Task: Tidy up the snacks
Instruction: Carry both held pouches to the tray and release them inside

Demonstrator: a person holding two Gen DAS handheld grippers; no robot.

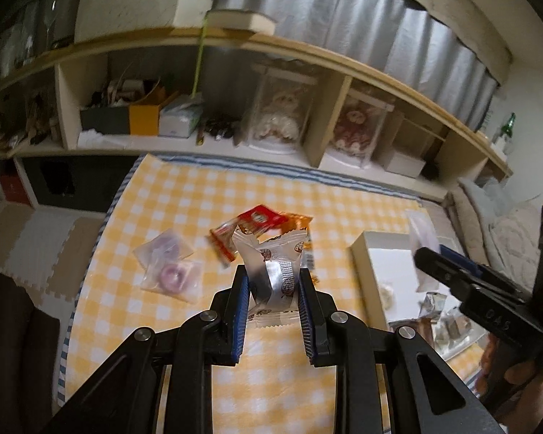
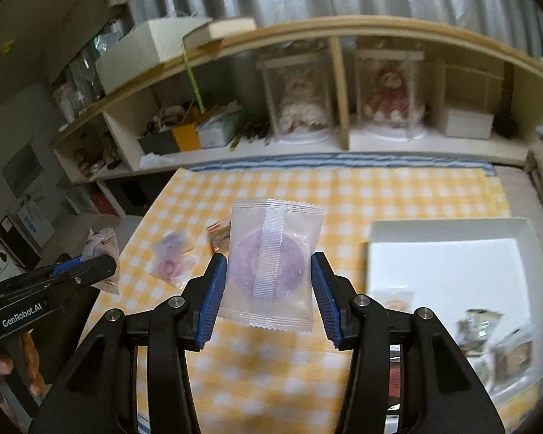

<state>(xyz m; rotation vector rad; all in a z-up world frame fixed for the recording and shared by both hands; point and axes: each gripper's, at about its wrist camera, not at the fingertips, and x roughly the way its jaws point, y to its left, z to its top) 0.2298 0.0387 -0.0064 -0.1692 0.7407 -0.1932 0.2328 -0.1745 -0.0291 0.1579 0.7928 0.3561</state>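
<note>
My left gripper (image 1: pixel 273 275) is shut on a white and silver snack packet (image 1: pixel 277 271) printed with round biscuit marks, held above the yellow checked cloth (image 1: pixel 184 202). Red and orange packets (image 1: pixel 260 222) lie just beyond it. My right gripper (image 2: pixel 268 266) is shut on a clear packet holding a purple ring-shaped sweet (image 2: pixel 271 266), held above the cloth. Two clear packets with pink and purple rings (image 1: pixel 170 267) lie on the cloth to the left, also in the right wrist view (image 2: pixel 171 258). A white box (image 2: pixel 449 271) to the right holds several wrapped snacks (image 2: pixel 496 343).
A low wooden shelf (image 2: pixel 340 144) runs along the far edge, holding boxes and two dolls in clear cases. The right gripper shows at the right of the left wrist view (image 1: pixel 430 258). Foam floor mats (image 1: pixel 36 238) lie to the left of the cloth.
</note>
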